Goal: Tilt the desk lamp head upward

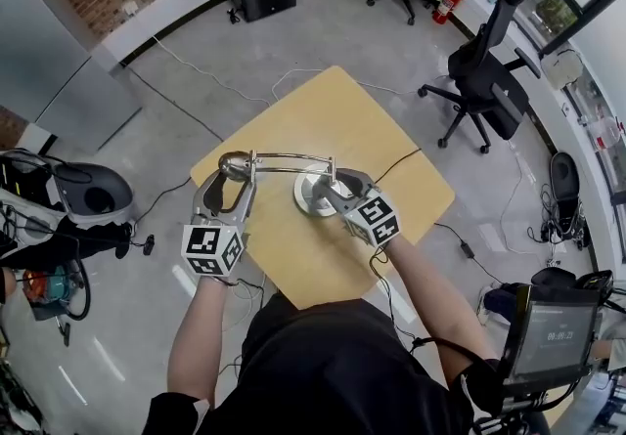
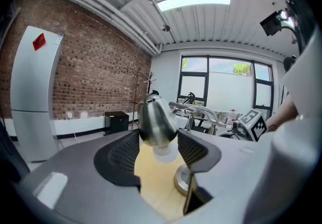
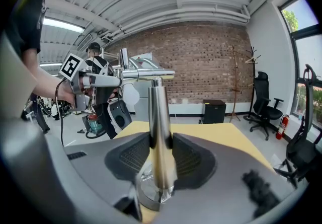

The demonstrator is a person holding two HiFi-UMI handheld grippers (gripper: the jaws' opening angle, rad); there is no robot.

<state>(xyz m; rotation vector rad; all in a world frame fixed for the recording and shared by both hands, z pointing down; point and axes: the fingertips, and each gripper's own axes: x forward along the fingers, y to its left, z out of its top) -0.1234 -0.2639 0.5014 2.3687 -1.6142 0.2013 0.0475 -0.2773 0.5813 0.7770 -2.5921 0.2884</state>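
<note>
We hold the lamp head (image 2: 157, 123) in the wide-set jaws of the left gripper (image 1: 228, 187), its mouth facing about 6 o'clock toward the tabletop (image 1: 391, 140), at 9 o'clock from the post (image 3: 160, 132) that the jaws of our right gripper (image 1: 333, 192) clamp.

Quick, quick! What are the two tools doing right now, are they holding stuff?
Left tool: closed on the lamp head.
Right tool: closed on the lamp pole.

One lamp (image 1: 289, 157), one table (image 1: 333, 110) — left gripper (image 1: 232, 179), right gripper (image 1: 328, 191): two
</note>
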